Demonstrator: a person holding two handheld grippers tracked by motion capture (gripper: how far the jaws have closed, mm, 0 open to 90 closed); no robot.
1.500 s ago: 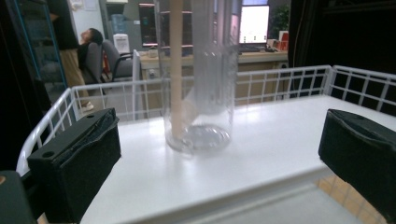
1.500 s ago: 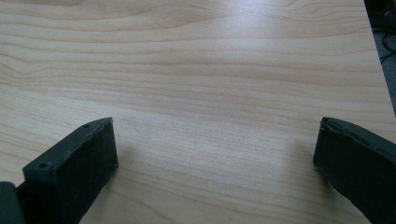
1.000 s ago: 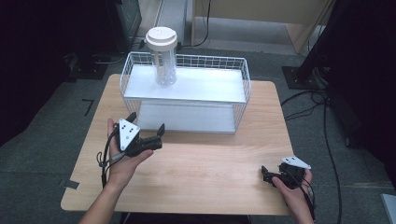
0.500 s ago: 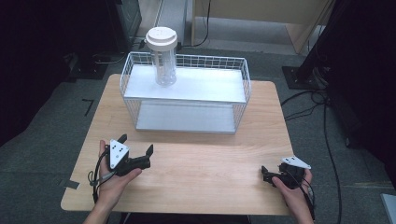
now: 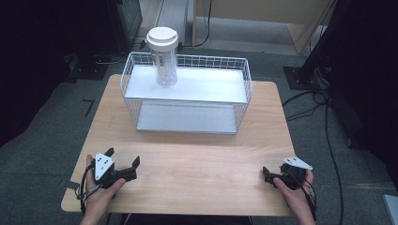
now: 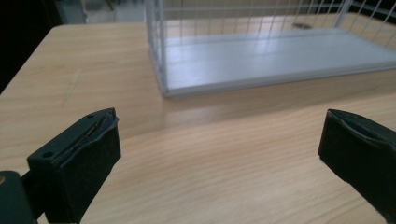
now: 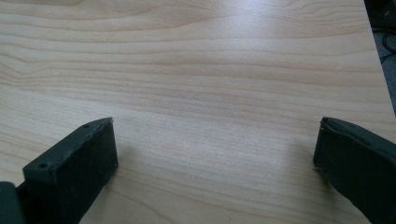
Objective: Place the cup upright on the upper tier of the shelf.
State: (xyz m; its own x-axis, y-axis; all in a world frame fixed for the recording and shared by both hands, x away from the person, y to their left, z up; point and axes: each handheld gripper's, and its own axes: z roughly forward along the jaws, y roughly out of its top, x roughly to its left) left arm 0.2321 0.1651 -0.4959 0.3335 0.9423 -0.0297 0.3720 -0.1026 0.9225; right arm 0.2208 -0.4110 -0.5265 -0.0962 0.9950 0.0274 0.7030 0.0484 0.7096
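pale wood tabletop (image 5: 197, 173): light grain, bare between the two hands.
wire rack (image 5: 185, 96): white, two shelves, at the far middle of the tabletop; in the left gripper view its lower shelf (image 6: 275, 56) lies ahead.
jar (image 5: 165, 58): clear, white lid, upright on the rack's upper shelf toward its left end.
left claw (image 5: 123, 161): near the front left corner, released, jaws wide apart over bare wood, aimed at the rack, well apart from it.
right claw (image 5: 265, 177): near the front right corner, released, jaws spread over bare wood in its own view.
left hand (image 5: 96, 199): wrapped around its gripper.
right hand (image 5: 295, 199): wrapped around its gripper.
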